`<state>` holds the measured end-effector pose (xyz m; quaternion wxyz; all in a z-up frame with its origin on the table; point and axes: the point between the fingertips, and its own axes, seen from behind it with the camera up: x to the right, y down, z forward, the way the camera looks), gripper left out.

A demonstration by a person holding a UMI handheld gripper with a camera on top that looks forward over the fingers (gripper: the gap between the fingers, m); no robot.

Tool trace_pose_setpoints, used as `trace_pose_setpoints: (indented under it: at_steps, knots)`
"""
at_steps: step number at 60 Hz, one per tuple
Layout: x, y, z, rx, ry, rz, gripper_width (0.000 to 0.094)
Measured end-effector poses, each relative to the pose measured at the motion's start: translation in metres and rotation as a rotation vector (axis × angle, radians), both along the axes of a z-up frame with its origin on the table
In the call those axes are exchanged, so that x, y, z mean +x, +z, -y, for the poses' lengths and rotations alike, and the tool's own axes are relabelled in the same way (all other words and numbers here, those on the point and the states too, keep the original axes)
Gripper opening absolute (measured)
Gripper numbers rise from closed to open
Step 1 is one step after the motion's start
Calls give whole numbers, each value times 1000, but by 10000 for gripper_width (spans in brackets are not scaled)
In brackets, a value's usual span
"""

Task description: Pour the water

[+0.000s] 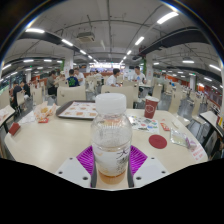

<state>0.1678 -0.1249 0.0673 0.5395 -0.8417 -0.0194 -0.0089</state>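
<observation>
Clear plastic water bottle (111, 140) gripped upright.
Gripper (111, 160) held level over the round white table (50, 140), purple pads (87, 159) pressing both bottle sides.

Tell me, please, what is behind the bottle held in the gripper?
Beyond the bottle in the gripper lie the table, a tray and a red lid. The bottle hides whatever sits directly behind it.

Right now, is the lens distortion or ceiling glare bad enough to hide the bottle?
In the gripper view, the fisheye bends the ceiling lights and the table edge, and the lights blow out white; the plastic bottle, between the gripper fingers' pink pads, stays sharp, and the background diners are blurred.
</observation>
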Motion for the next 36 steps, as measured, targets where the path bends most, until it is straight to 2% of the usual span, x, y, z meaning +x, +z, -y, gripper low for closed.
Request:
trace_pose_setpoints:
  at_steps: [10, 16, 29, 36]
  knots:
    - [-67, 39, -13, 13, 75, -120, 412]
    - [-118, 73, -36, 21, 86, -333, 412]
    - [-170, 143, -102, 23, -24, -1077, 412]
    - [-161, 147, -138, 22, -113, -1431, 409]
